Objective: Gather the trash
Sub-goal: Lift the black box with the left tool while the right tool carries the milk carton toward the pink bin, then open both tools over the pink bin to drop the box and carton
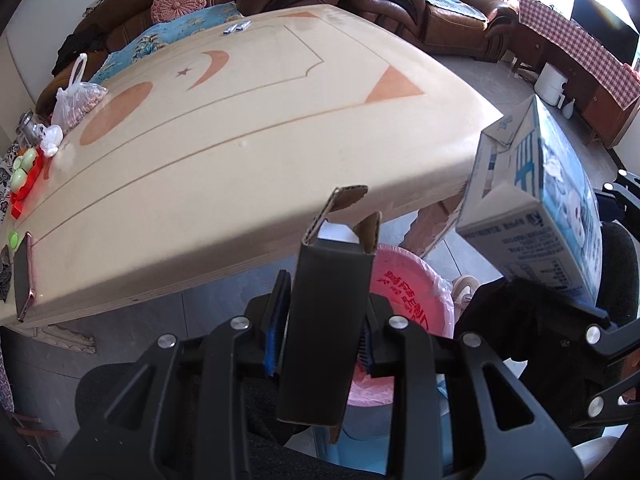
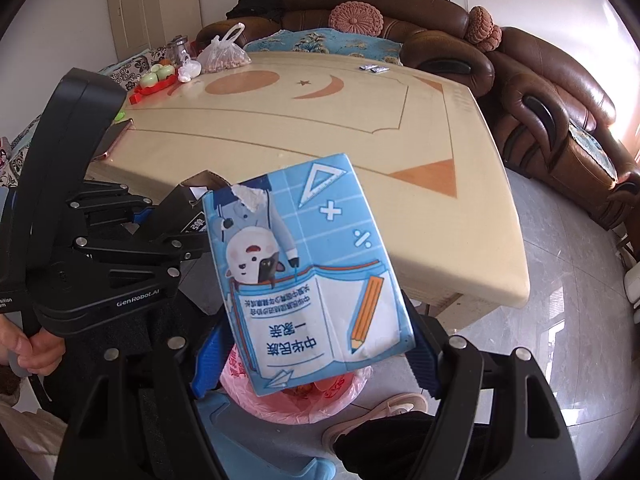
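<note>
Black box [image 1: 324, 320] | open flaps | blue carton [image 2: 312, 272] | cartoon print, torn corner

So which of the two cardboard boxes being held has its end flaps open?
The narrow black cardboard box in the left gripper: its brown end flaps stand open. The wider blue illustrated carton in the right gripper shows no raised flaps.

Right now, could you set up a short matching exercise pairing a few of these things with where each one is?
Things:
1. black box
2. blue carton
3. pink-lined bin
4. plastic bag

Places:
a. on the table's far side
b. between the right gripper's fingers
c. on the floor below both grippers
d. between the left gripper's fingers

Pairs: 1-d, 2-b, 3-c, 4-a
</note>
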`<state>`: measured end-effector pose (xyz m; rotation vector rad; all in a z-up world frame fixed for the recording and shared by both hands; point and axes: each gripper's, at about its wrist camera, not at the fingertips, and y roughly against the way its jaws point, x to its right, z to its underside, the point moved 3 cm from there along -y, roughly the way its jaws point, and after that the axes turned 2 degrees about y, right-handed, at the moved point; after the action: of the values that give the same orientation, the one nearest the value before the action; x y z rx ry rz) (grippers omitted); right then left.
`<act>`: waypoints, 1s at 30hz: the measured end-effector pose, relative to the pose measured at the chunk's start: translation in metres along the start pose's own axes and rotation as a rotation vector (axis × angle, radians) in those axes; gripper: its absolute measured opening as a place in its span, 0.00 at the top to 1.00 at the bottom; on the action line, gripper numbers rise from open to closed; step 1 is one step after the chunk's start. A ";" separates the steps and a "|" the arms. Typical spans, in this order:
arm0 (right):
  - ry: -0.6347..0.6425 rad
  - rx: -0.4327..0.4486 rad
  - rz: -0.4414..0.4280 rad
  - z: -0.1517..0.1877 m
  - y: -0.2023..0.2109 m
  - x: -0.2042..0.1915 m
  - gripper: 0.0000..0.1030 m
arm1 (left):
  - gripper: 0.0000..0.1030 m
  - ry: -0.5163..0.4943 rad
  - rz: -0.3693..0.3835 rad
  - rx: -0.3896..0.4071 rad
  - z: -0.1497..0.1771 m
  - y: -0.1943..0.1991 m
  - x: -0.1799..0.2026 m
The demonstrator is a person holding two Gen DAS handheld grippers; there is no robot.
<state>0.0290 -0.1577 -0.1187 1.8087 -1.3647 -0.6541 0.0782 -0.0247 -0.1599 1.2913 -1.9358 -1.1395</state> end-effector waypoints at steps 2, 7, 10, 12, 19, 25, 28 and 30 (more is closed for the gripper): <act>-0.010 -0.021 -0.008 0.009 -0.012 -0.001 0.30 | 0.71 -0.007 0.006 -0.022 0.006 -0.012 0.004; -0.036 -0.062 -0.001 0.029 -0.042 -0.001 0.30 | 0.71 -0.031 0.022 -0.084 0.022 -0.044 0.012; -0.049 -0.095 -0.001 0.040 -0.062 0.001 0.30 | 0.71 -0.041 0.018 -0.124 0.031 -0.064 0.015; -0.052 -0.121 -0.003 0.047 -0.076 0.001 0.30 | 0.71 -0.045 0.015 -0.160 0.038 -0.079 0.017; -0.063 -0.196 -0.006 0.067 -0.120 0.007 0.30 | 0.71 -0.047 0.034 -0.266 0.054 -0.122 0.020; -0.081 -0.264 -0.017 0.082 -0.153 0.015 0.30 | 0.71 -0.025 0.074 -0.360 0.061 -0.157 0.021; -0.102 -0.299 -0.029 0.088 -0.166 0.019 0.30 | 0.71 -0.023 0.088 -0.398 0.066 -0.170 0.024; -0.111 -0.327 -0.041 0.092 -0.175 0.019 0.30 | 0.71 -0.014 0.100 -0.426 0.071 -0.178 0.026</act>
<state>0.0621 -0.1767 -0.3137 1.5600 -1.2118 -0.9531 0.0938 -0.0564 -0.3503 0.9486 -1.6272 -1.4154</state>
